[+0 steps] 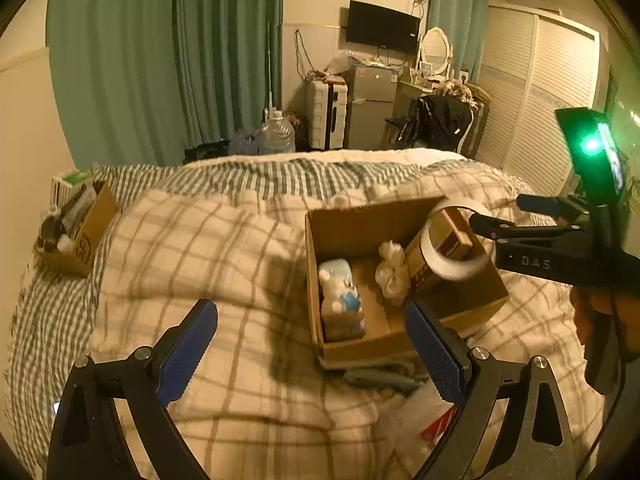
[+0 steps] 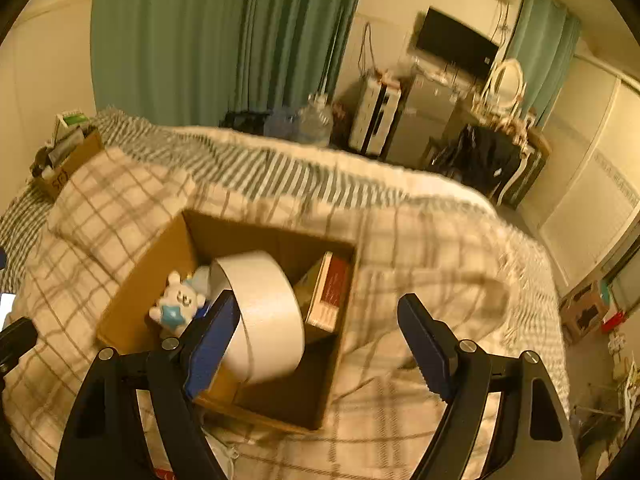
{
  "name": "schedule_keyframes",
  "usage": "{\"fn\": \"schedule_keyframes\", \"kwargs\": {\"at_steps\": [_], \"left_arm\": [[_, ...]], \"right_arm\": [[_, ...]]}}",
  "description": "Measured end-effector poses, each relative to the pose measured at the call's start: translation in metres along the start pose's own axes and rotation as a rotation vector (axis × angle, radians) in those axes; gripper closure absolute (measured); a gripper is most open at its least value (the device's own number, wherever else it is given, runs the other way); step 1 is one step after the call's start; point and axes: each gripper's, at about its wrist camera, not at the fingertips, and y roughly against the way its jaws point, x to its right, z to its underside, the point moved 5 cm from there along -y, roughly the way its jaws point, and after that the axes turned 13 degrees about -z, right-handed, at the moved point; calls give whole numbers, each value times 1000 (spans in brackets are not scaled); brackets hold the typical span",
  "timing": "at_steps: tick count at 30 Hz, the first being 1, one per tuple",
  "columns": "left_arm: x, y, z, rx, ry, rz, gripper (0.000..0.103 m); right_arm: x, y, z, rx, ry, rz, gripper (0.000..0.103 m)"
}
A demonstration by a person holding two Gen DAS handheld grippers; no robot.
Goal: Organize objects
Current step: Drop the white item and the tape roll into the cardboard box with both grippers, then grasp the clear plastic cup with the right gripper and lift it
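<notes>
An open cardboard box (image 1: 352, 224) (image 2: 160, 264) sits on the checked bedcover. In it are a white bear toy (image 1: 340, 300) (image 2: 178, 304), a white fluffy wad (image 1: 392, 272) and a brown carton with a red side (image 1: 448, 240) (image 2: 332, 292). A white tape roll (image 1: 456, 240) (image 2: 264, 316) hangs over the box, looped on the left finger (image 2: 212, 336) of my right gripper (image 2: 320, 336), whose jaws stand wide open. The right gripper also shows in the left wrist view (image 1: 500, 216). My left gripper (image 1: 312, 344) is open and empty, above the bedcover in front of the box.
A second cardboard box (image 1: 84, 232) (image 2: 68, 160) with items stands at the bed's far left. A grey cloth (image 1: 384, 376) and a plastic bag (image 1: 424, 420) lie in front of the main box. Beyond the bed are water bottles (image 1: 276, 132), a suitcase (image 1: 328, 114) and a fridge (image 1: 372, 108).
</notes>
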Motion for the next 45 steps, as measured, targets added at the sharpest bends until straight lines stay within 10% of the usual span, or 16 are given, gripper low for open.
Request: {"fn": "schedule_keyframes", "kwargs": {"at_steps": [7, 18, 31, 45], "left_arm": [[-4, -24, 28, -61, 15, -10, 6], [-14, -8, 71, -41, 54, -55, 6], [-24, -14, 109, -63, 34, -105, 6], [-25, -16, 116, -87, 43, -130, 6]], "right_arm": [[9, -36, 39, -187, 18, 49, 22], [-23, 20, 113, -108, -48, -108, 22], [-89, -42, 159, -249, -55, -285, 22], [-92, -46, 169, -286, -75, -291, 18]]}}
